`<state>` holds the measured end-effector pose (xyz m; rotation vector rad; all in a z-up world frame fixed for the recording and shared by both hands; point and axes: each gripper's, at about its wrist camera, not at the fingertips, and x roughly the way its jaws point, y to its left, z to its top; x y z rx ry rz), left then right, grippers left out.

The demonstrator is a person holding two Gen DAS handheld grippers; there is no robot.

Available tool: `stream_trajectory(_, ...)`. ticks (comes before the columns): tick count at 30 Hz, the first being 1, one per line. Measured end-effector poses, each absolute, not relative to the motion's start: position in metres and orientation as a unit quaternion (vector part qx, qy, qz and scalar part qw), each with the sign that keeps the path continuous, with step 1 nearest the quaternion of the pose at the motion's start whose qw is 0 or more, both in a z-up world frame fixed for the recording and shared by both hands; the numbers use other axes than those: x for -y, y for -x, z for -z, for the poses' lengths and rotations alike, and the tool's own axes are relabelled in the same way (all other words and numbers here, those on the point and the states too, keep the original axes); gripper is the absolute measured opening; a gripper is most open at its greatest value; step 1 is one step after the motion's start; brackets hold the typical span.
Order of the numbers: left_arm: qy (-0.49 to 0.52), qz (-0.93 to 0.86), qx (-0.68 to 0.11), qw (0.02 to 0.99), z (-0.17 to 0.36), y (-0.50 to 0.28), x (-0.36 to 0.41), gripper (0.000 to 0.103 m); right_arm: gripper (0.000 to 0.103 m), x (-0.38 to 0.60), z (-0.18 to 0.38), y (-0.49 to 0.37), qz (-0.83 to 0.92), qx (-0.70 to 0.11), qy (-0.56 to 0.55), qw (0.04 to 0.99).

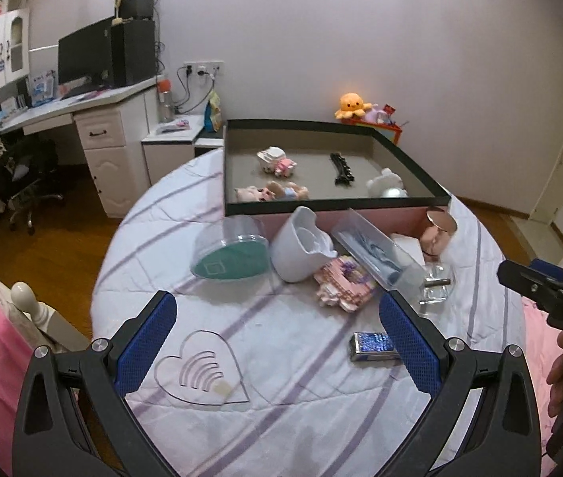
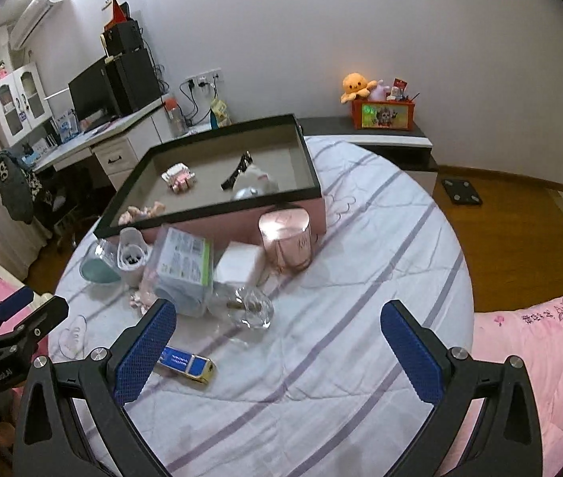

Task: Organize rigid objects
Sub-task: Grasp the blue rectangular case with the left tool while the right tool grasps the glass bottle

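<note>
Several rigid items still lie loose on the bedspread [image 2: 321,357] before the black-rimmed tray [image 1: 412,159], so with your left gripper [image 1: 277,342] and right gripper [image 2: 277,349] both wide and empty, pick one, perhaps the blue lighter [image 2: 186,363].

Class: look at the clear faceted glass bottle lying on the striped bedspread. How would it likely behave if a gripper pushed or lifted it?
The glass bottle looks hard and smooth, so it may slip between the jaws. Lying on its side, it might rock on the soft bedspread. Probably heavy for its size, and breakable.
</note>
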<state>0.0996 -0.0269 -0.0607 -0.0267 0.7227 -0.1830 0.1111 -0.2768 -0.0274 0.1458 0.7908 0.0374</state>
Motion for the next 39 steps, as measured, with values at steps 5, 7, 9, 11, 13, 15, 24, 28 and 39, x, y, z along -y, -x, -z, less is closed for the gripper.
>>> stream_trajectory(5, 0.012, 0.090, -0.359, 0.929, 0.066, -0.098, 0.037, 0.103, 0.103, 0.278, 0.032, -0.117, -0.029, -0.393, -0.071, 0.916)
stream_trajectory(7, 0.014, 0.092, -0.367, 0.925, 0.071, -0.097, 0.043, 0.103, 0.103, 0.280, 0.035, -0.120, -0.037, -0.398, -0.070, 0.914)
stream_trajectory(9, 0.011, 0.092, -0.375, 0.922, 0.075, -0.096, 0.051, 0.103, 0.103, 0.282, 0.038, -0.122, -0.046, -0.401, -0.072, 0.912)
stream_trajectory(11, 0.008, 0.093, -0.383, 0.919, 0.082, -0.094, 0.062, 0.103, 0.103, 0.287, 0.042, -0.124, -0.057, -0.403, -0.079, 0.910)
stream_trajectory(13, 0.006, 0.093, -0.393, 0.915, 0.090, -0.091, 0.074, 0.103, 0.103, 0.292, 0.046, -0.126, -0.065, -0.407, -0.079, 0.907)
stream_trajectory(15, 0.005, 0.092, -0.404, 0.910, 0.098, -0.089, 0.085, 0.103, 0.103, 0.296, 0.050, -0.128, -0.076, -0.412, -0.080, 0.905)
stream_trajectory(24, -0.019, 0.090, -0.429, 0.898, 0.120, -0.089, 0.118, 0.103, 0.103, 0.303, 0.066, -0.139, -0.111, -0.426, -0.091, 0.893)
stream_trajectory(28, -0.025, 0.087, -0.446, 0.891, 0.133, -0.100, 0.125, 0.103, 0.103, 0.301, 0.072, -0.146, -0.122, -0.434, -0.092, 0.888)
stream_trajectory(39, -0.034, 0.101, -0.440, 0.892, 0.128, -0.111, 0.116, 0.092, 0.103, 0.282, 0.087, -0.162, -0.146, -0.456, -0.071, 0.875)
